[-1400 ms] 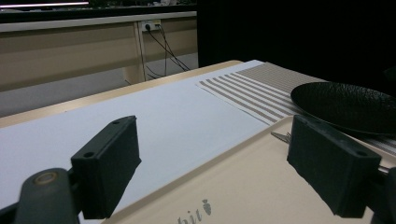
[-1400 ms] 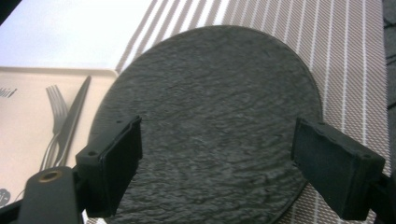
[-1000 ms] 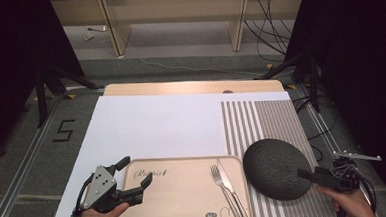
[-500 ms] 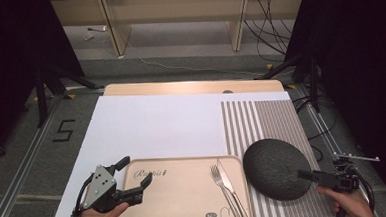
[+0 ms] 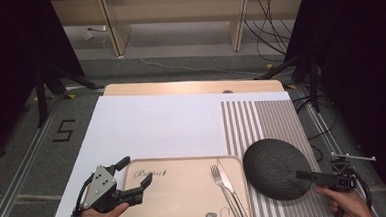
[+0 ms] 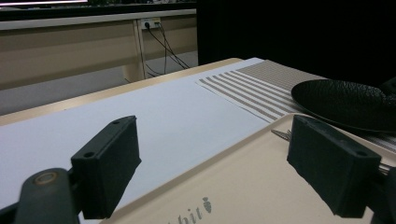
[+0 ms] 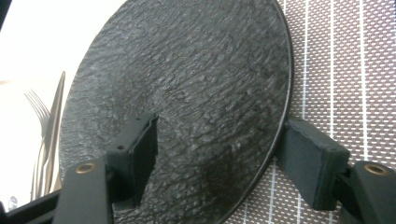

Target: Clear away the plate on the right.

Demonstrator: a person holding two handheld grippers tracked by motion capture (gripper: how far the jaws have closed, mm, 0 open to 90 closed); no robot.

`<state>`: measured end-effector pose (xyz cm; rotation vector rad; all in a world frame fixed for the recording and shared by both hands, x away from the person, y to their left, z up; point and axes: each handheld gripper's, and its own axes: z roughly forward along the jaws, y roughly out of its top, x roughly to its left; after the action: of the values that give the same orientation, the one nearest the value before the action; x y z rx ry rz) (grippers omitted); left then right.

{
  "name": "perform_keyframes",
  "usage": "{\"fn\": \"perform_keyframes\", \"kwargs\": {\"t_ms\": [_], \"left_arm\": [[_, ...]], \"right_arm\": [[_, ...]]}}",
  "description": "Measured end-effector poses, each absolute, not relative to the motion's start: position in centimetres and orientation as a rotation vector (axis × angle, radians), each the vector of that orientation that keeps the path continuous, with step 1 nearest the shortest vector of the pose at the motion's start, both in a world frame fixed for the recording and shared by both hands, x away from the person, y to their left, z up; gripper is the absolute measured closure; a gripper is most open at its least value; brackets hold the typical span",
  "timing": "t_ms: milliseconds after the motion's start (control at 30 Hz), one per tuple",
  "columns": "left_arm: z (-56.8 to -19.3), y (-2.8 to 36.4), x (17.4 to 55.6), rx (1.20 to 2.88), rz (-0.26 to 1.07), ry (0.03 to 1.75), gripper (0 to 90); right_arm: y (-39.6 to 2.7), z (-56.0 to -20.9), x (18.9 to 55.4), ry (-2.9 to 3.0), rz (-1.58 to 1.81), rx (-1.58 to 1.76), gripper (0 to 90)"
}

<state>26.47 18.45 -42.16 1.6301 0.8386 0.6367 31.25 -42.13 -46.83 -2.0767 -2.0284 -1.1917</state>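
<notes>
Your right gripper (image 7: pixel 219 163) straddles the near rim of the black plate (image 7: pixel 187 88) lying on the striped mat (image 7: pixel 341 70) right of the tray (image 5: pixel 185 199), its jaws just narrowing, one over the plate, one outside, not yet pinching

"Rabbit" on the tray (image 5: pixel 185 199); "5" on the floor (image 5: pixel 63 131)

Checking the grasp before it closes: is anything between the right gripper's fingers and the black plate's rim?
Nothing visible. The right gripper straddles the rim of the black plate, one finger over it, one outside on the striped mat. Its fingers have just been closing, not yet pressing. The fork lies clear.
</notes>
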Motion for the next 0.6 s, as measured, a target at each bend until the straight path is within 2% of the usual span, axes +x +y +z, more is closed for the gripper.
{"fn": "perform_keyframes", "kwargs": {"t_ms": [600], "left_arm": [[-42.21,18.37,26.54,1.640,0.638,0.834,16.3]], "right_arm": [[-42.90,-47.52,31.30,-1.881,-1.221,-2.110,46.6]]}}
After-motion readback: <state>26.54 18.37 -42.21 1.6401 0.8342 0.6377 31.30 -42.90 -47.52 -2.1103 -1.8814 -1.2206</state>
